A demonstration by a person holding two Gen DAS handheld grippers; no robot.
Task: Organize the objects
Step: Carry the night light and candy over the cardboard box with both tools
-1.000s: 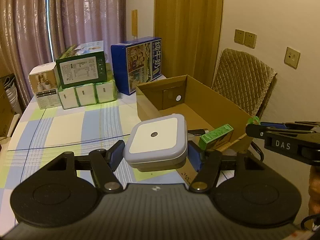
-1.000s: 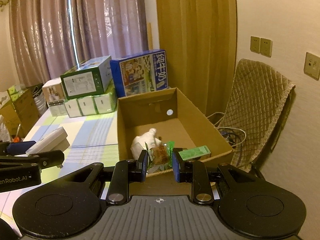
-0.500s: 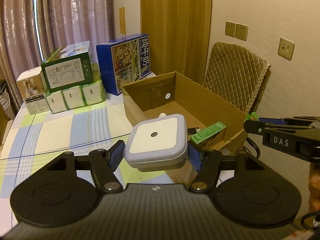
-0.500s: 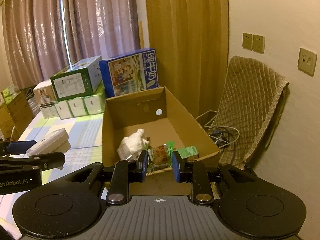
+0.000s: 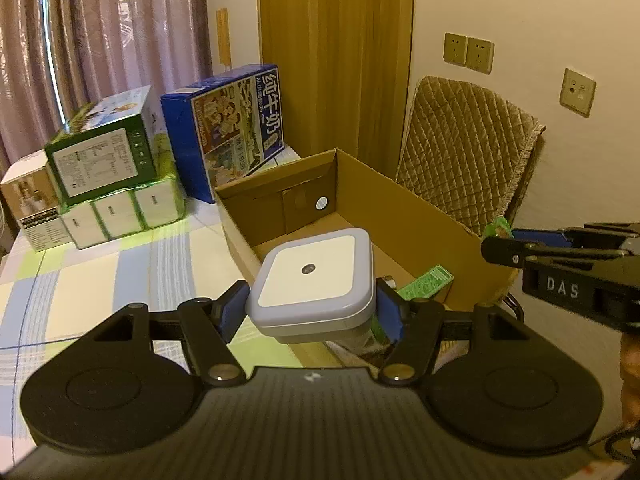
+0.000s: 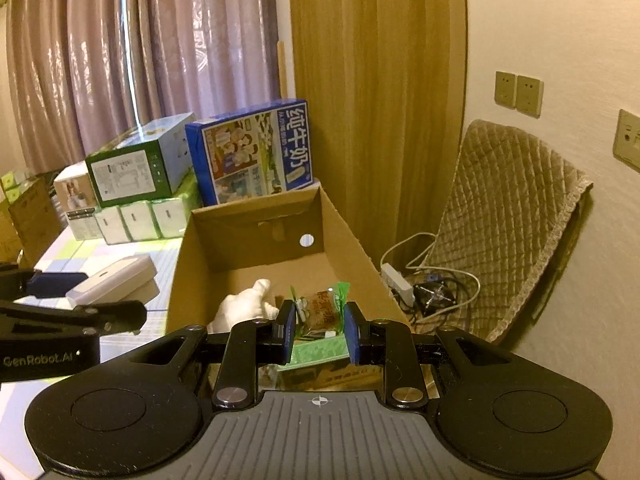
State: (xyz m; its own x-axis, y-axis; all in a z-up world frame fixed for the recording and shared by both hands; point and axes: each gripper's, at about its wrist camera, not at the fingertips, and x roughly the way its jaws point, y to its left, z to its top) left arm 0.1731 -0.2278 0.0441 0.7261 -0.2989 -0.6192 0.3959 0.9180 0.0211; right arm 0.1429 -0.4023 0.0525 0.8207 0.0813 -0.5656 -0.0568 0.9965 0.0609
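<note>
Indoors, warm light: a table under a pastel checked cloth (image 5: 100, 280), pinkish curtains (image 5: 104, 28) behind, a cream wall with sockets (image 5: 468, 54), and a quilted chair (image 5: 468, 160) to the right. Stacked cartons at the table's far edge: a green box (image 5: 100, 156) on white packs, a blue milk carton (image 5: 232, 124) beside them. An open cardboard box (image 5: 400, 216) stands near the table's right edge; inside lie a white soft item (image 6: 244, 310) and a green flat packet (image 5: 428, 282).

Left gripper (image 5: 312, 308): a white square night light (image 5: 310, 280) sits between the blue pads, fingers clamped on both its sides, held above the box's near-left corner.

Right gripper (image 6: 320, 330): fingers narrowly spread, pinching a clear snack packet (image 6: 322, 312) with green ends, over the box's near end.
</note>
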